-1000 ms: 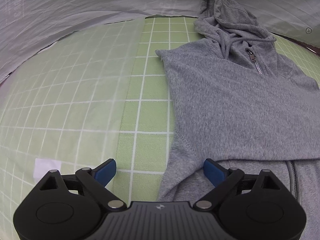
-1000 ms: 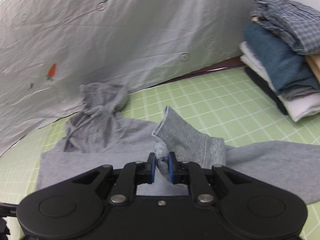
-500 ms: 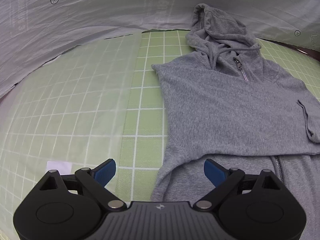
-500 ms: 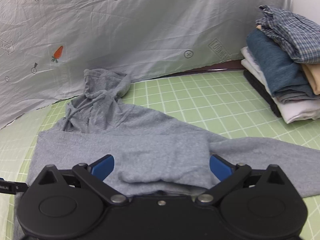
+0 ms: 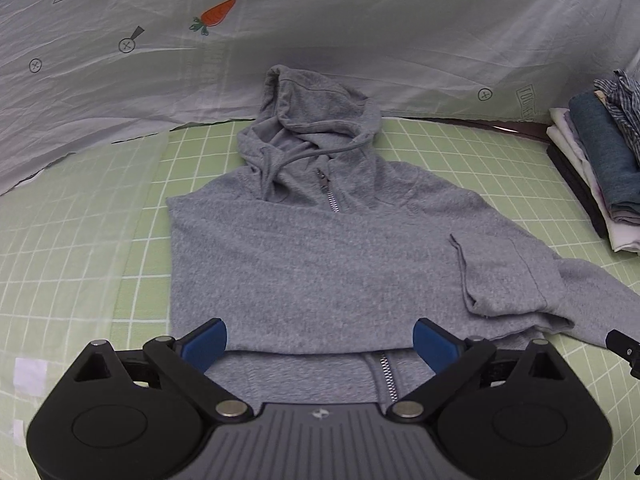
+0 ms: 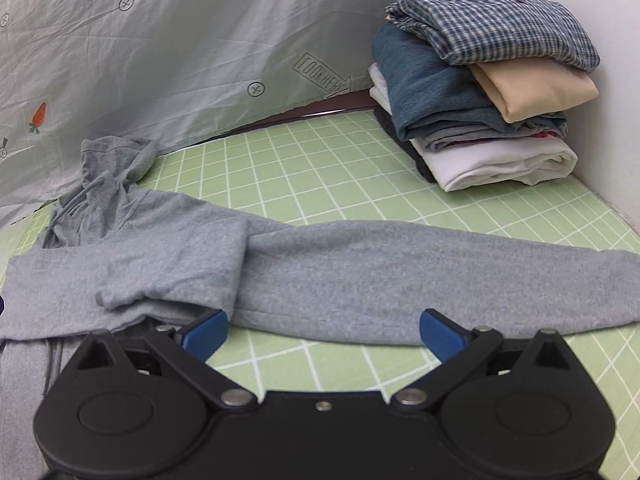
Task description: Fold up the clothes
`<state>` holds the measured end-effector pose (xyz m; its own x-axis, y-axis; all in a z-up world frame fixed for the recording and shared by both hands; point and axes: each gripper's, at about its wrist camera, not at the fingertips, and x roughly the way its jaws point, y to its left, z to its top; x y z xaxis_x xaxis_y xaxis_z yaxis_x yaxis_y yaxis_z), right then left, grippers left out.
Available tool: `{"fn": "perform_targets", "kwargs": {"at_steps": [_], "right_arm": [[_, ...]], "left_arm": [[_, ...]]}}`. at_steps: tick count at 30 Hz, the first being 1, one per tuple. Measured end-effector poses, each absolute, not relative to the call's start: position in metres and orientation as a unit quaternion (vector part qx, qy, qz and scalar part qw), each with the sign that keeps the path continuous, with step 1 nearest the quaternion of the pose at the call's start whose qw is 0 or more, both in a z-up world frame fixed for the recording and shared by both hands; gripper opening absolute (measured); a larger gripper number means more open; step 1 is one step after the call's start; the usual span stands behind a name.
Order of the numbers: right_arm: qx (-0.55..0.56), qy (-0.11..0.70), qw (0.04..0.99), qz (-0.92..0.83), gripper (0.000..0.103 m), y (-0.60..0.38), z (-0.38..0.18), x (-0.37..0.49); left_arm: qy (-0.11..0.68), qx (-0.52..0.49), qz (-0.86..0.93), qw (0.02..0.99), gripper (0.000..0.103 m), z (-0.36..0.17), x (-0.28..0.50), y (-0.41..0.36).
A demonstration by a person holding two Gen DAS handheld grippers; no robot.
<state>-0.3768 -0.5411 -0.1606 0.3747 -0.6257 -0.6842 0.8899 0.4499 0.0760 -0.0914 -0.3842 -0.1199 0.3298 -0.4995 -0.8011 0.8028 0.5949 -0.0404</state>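
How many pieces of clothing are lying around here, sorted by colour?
Grey hoodie, spread on the mat: 1
Blue checked shirt, top of the pile: 1
Beige garment: 1
Blue garment: 1
White garment: 1
Total clearly told apart: 5. The pile holds a few thinner layers, grey and dark, that I cannot count for sure.

Green grid mat; grey hoodie flat; folded clothes stack corner
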Motion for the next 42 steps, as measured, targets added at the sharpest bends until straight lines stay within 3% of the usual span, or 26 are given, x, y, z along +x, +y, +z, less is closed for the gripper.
{"fn": "perform_targets", "kwargs": {"at_steps": [7, 9, 14, 16, 18, 20, 25, 42], "right_arm": [[0.223, 0.304, 0.778, -0.502, 0.103, -0.598, -0.176, -0.383], [0.219, 0.309, 0.772, -0.510, 0.103, -0.611, -0.178, -0.382], [0.204, 0.317, 0.756, -0.535, 0.103, -0.628, -0.188, -0.388], [0.205, 0.320, 0.748, -0.544, 0.103, -0.632, -0.193, -0.392], [0.211, 0.320, 0.740, -0.553, 0.103, -0.636, -0.196, -0.395], [0.222, 0.318, 0.736, -0.555, 0.103, -0.640, -0.198, -0.398], [0.236, 0.319, 0.726, -0.562, 0.103, -0.642, -0.209, -0.399], [0.215, 0.322, 0.745, -0.544, 0.103, -0.626, -0.210, -0.383]], "left_arm": [[0.397, 0.202, -0.446, 0.776, 0.097, -0.124, -0.110, -0.442], [0.409, 0.205, -0.448, 0.768, 0.090, -0.129, -0.108, -0.459], [0.439, 0.195, -0.463, 0.745, 0.058, -0.141, -0.105, -0.491], [0.450, 0.191, -0.475, 0.732, 0.055, -0.146, -0.106, -0.503], [0.454, 0.196, -0.484, 0.722, 0.045, -0.151, -0.109, -0.513], [0.460, 0.201, -0.489, 0.714, 0.029, -0.156, -0.111, -0.518], [0.458, 0.207, -0.500, 0.705, 0.004, -0.163, -0.114, -0.523], [0.429, 0.115, -0.439, 0.781, 0.000, -0.111, -0.059, -0.438]]}}
